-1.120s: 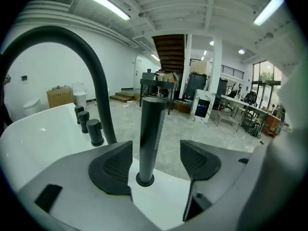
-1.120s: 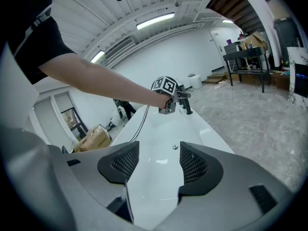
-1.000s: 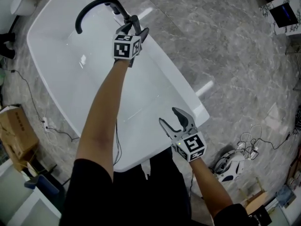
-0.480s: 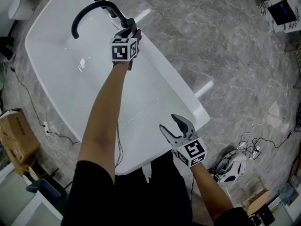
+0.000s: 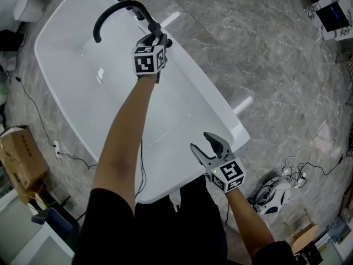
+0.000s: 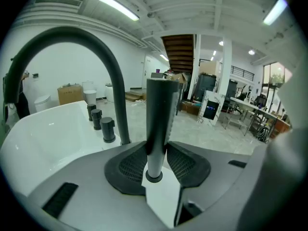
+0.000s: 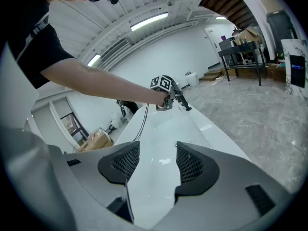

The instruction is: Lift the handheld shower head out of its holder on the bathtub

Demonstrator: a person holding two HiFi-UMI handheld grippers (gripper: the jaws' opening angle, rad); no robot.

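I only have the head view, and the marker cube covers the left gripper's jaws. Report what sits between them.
Observer: In the left gripper view, the dark handle of the handheld shower head stands upright between the pads of the left gripper. The jaws are closing and both pads touch it.
Operator: Check its lower end.
Observer: It meets a dark ring on the rim of the white bathtub. No gap shows, so it looks seated.
Operator: Now the right gripper.
Observer: In its own view, the right gripper has its jaws apart with nothing between the pads, only white tub beyond.
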